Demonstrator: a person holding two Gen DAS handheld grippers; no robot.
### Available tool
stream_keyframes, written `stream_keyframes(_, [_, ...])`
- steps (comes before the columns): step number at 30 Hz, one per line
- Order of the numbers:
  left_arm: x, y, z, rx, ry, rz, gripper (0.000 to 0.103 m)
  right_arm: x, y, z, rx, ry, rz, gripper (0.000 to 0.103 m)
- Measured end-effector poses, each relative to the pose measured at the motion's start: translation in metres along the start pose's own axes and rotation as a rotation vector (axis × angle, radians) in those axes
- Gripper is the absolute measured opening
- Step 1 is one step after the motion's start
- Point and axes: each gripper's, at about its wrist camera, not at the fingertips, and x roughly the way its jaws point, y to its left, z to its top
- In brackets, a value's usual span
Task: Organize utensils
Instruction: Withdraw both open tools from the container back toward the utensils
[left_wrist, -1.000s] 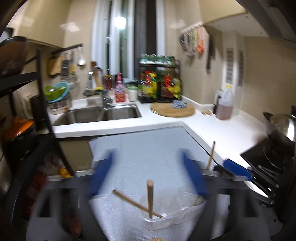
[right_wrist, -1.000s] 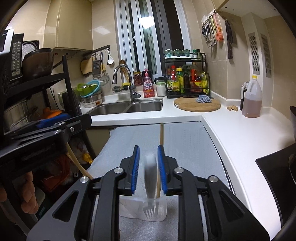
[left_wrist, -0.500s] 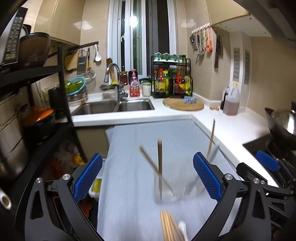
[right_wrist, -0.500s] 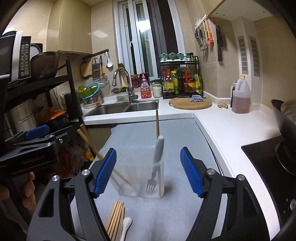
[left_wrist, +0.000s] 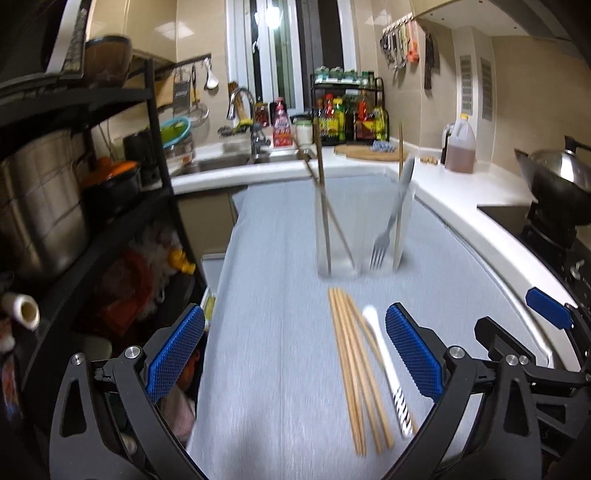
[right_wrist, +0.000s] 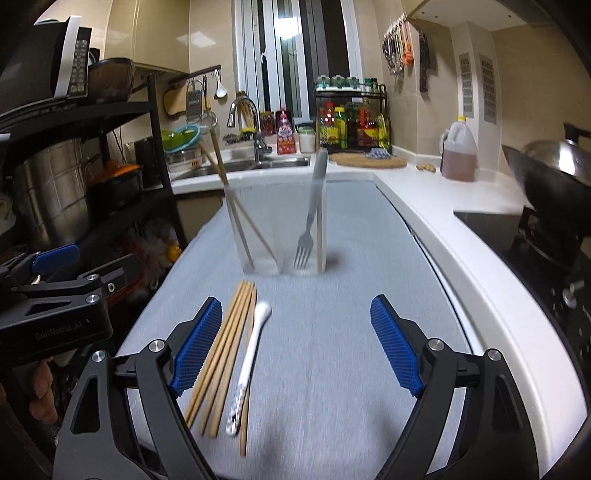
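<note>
Both grippers hang wide open and empty above the grey mat, side by side, facing the clear holder that stands upright further along it. The holder has two compartments: crossed chopsticks lean in the left one, and a fork, tines down, stands in the right one with a single stick beside it.

The loose utensils lie flat on the mat, nearer than the holder: a bundle of chopsticks with a white spoon touching its right side. Their long axes run roughly along the view, from close to the grippers toward the holder, slightly fanned.

For the right gripper the bundle sits off to the left, just inside its left finger, not centred between the pads. For the left gripper the bundle and spoon lie toward the right, close to its right finger. Neither is centred over them, and both look about equally near. Since the sticks lie lengthwise to the fingers, the likely grasp closes across them; either gripper probably needs a sideways shift and a descent first.
</note>
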Motion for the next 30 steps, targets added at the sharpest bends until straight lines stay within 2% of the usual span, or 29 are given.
stream_keyframes(8, [-0.003, 0.008, -0.043, -0.026, 0.052, 0.02, 0.095, -0.007, 0.008, -0.05, -0.012, 0.073, -0.014, 0.082])
stream_keyframes(13, [-0.003, 0.011, -0.056, -0.054, 0.07, 0.02, 0.095, -0.01, 0.009, -0.059, -0.01, 0.091, -0.015, 0.082])
stream_keyframes(30, [0.014, 0.007, -0.07, -0.03, 0.124, 0.042, 0.095, 0.012, 0.009, -0.073, 0.002, 0.145, -0.01, 0.082])
